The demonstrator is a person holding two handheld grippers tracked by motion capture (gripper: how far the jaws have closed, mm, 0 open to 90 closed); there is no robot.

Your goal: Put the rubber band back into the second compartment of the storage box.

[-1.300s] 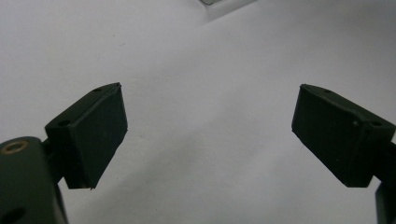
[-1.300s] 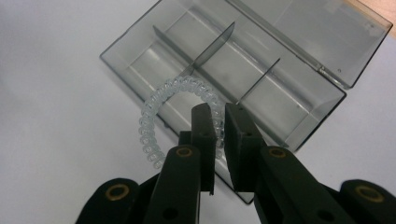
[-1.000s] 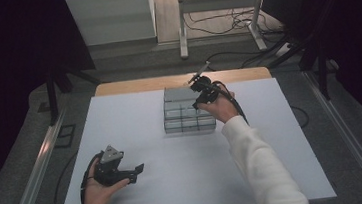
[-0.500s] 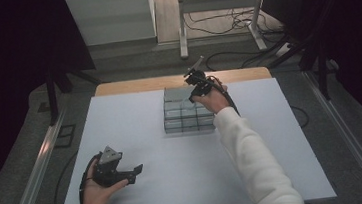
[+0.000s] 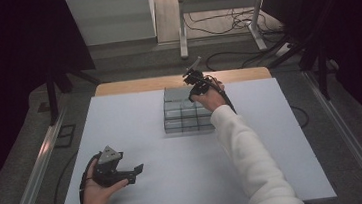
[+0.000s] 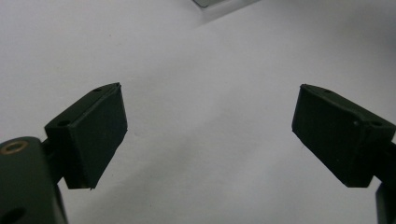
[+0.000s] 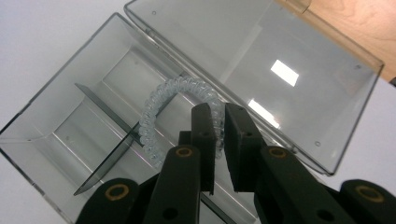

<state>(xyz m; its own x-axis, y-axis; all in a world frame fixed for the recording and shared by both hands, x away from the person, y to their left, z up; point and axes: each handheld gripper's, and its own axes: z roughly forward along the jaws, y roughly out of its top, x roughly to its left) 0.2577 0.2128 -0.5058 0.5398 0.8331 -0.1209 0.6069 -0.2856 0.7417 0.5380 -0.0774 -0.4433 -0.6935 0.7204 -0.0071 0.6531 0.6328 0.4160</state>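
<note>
1. Clear plastic was the material of the one compartment box (image 7: 116,107) (image 5: 186,110) seen on the white table (image 5: 137,136), with its hinged lid (image 7: 261,70) laid open at the table's far side.
2. One transparent coiled hair tie (image 7: 168,105) was counted; it was held above the box's compartments, across a dark divider (image 7: 109,140).
3. Two grippers were counted, one in each hand.
4. The right gripper (image 7: 219,135) (image 5: 198,80) was seen at the far end of the box, its jaws closed on the coiled tie.
5. The left gripper (image 5: 125,171) (image 6: 208,130) was rested on the table near its front left edge, well apart from the box, with its jaws spread wide and nothing between them.
6. Compared with a second earlier, the right gripper had been carried from the box's right side toward its far end, while the left gripper had been kept in place.
</note>
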